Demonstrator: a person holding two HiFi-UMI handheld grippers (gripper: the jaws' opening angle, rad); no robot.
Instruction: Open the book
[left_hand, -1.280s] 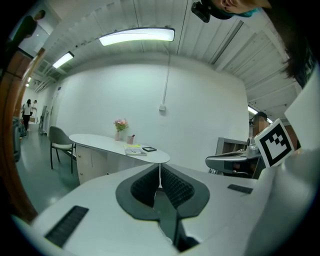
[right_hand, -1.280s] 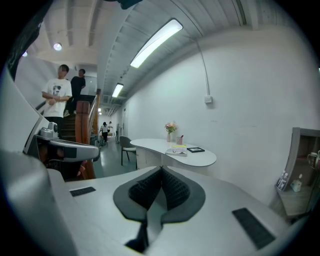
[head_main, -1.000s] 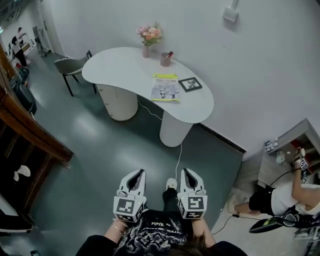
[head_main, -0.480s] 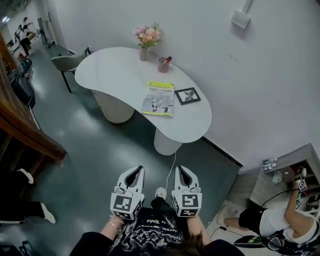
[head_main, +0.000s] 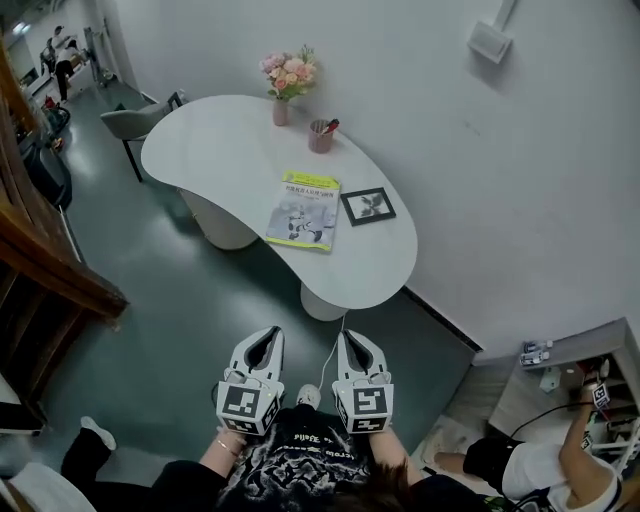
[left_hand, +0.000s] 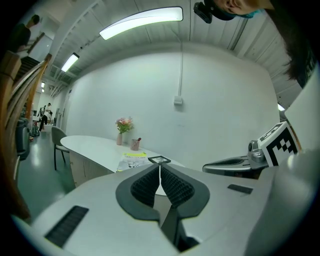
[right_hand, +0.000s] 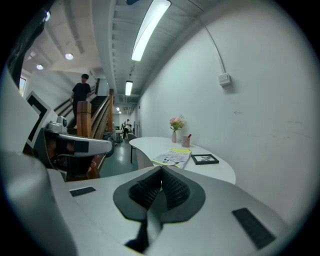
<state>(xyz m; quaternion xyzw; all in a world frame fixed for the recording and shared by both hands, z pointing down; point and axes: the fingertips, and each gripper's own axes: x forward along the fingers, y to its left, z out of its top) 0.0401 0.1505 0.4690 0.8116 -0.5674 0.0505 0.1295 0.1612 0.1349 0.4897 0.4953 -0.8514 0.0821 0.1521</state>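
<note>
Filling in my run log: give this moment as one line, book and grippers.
book: closed, flat on table | left gripper: shut, empty | right gripper: shut, empty | stage: both short of table, book untouched

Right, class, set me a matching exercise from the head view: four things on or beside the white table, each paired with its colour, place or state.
Things:
1 book
2 picture frame
3 flowers
4 chair

Descriptions:
A pink, standing in a vase
B grey, on the floor beside the table
C closed, with a yellow band on its cover
D black-edged, lying flat just right of the book

Pairs: 1-C, 2-D, 3-A, 4-B
</note>
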